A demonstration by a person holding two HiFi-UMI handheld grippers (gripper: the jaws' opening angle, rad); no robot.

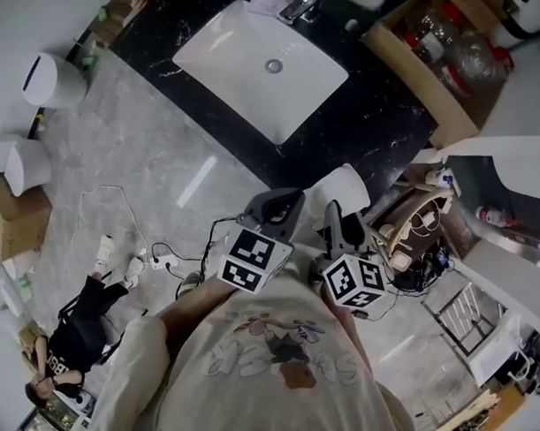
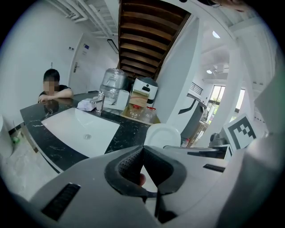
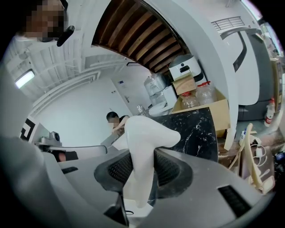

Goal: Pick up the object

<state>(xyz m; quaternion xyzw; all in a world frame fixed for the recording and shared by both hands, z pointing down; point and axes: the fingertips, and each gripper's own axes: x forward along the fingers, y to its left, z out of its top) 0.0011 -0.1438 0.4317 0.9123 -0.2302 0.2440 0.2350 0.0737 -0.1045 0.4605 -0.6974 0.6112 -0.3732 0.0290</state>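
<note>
My right gripper (image 3: 141, 169) is shut on a white round dish (image 3: 147, 133), which stands on edge between the black pads and rises above them. In the head view the same dish (image 1: 344, 188) sticks out ahead of the right gripper (image 1: 334, 219), close to my chest and over the floor in front of the counter. The left gripper view shows the dish (image 2: 162, 134) as a pale disc just beyond the left gripper (image 2: 142, 153). That gripper's pads meet at the tips with nothing between them. In the head view the left gripper (image 1: 271, 206) sits beside the right one.
A black marble counter (image 1: 364, 118) holds a white sink (image 1: 260, 65) with a faucet (image 1: 300, 4) and a cardboard box (image 1: 432, 45) of bottles. Cables (image 1: 156, 258) lie on the grey floor. A person (image 1: 80, 336) is at lower left. White bins (image 1: 53, 81) stand at left.
</note>
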